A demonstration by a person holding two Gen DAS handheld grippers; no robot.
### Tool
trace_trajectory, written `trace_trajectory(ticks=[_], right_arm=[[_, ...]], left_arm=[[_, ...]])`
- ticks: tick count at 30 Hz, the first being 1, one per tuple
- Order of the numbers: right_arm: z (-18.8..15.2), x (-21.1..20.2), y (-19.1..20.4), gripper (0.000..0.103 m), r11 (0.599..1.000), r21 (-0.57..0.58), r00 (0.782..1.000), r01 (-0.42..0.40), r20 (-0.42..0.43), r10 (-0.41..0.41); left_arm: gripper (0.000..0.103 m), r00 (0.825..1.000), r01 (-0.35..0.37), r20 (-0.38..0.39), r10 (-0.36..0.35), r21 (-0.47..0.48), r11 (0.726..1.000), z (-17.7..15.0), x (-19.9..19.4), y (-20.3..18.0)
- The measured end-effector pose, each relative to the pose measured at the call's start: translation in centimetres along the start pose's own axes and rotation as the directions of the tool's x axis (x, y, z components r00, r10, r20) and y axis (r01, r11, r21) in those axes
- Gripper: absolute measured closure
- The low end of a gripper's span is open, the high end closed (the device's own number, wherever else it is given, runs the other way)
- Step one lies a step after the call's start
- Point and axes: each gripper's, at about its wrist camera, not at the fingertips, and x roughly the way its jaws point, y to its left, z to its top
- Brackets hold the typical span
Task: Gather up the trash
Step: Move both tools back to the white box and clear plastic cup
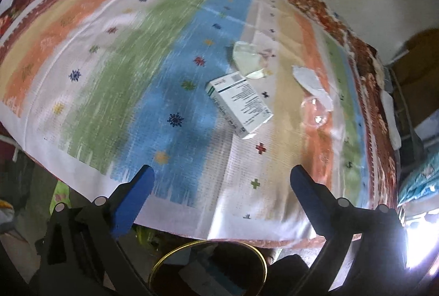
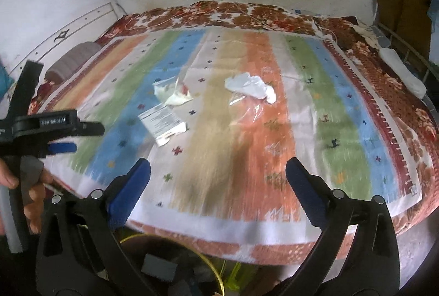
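Observation:
A white printed carton (image 1: 240, 104) lies on the striped bed cover, also in the right wrist view (image 2: 163, 124). Behind it lies a clear plastic wrapper with pale contents (image 1: 248, 57) (image 2: 171, 93). A crumpled white paper (image 1: 311, 83) (image 2: 251, 87) lies to the right with clear plastic film (image 1: 315, 115) (image 2: 248, 109) beside it. My left gripper (image 1: 222, 178) is open and empty, short of the carton. My right gripper (image 2: 218, 167) is open and empty above the bed's near edge. The left gripper shows in the right wrist view (image 2: 61, 138).
A dark bin with a gold rim (image 1: 210, 268) (image 2: 175, 265) stands below the bed's near edge, holding some items. The striped cover (image 2: 343, 109) lies over a floral blanket (image 2: 397, 93). A grey bolster (image 2: 72, 60) lies at the far left. A wall stands behind.

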Motion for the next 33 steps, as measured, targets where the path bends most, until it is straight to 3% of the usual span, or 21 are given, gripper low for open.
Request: trace_trajectory(ticks=[16,21,26,33], right_arm=[[2.0,6.7,-3.9,0.009,0.997,0.077,1.0,-0.002,0.011,0.001],[2.7,8.5,-5.1,0.009,0.996,0.084,1.0,0.027,0.014,-0.028],[3.5,10.2,-5.9,0.009,0.996,0.086,0.999,0.035,0.004,-0.036],[4.7,12.8,-6.6,0.014,0.995,0.088,0.999,0.047,-0.013,-0.046]], left_arm=[[0.006,0.999,-0.034,-0.011,0.033,-0.04,0.999,2.9,5.3,-1.8],[0.006,0.995,-0.103,-0.022,0.102,-0.025,0.994,4.4,7.5,-1.4],[0.006,0.995,-0.073,-0.071,0.066,-0.104,0.992,5.7,9.0,-0.7],[0.006,0.995,-0.079,-0.069,0.072,-0.099,0.992,6.6,10.2,-2.4]])
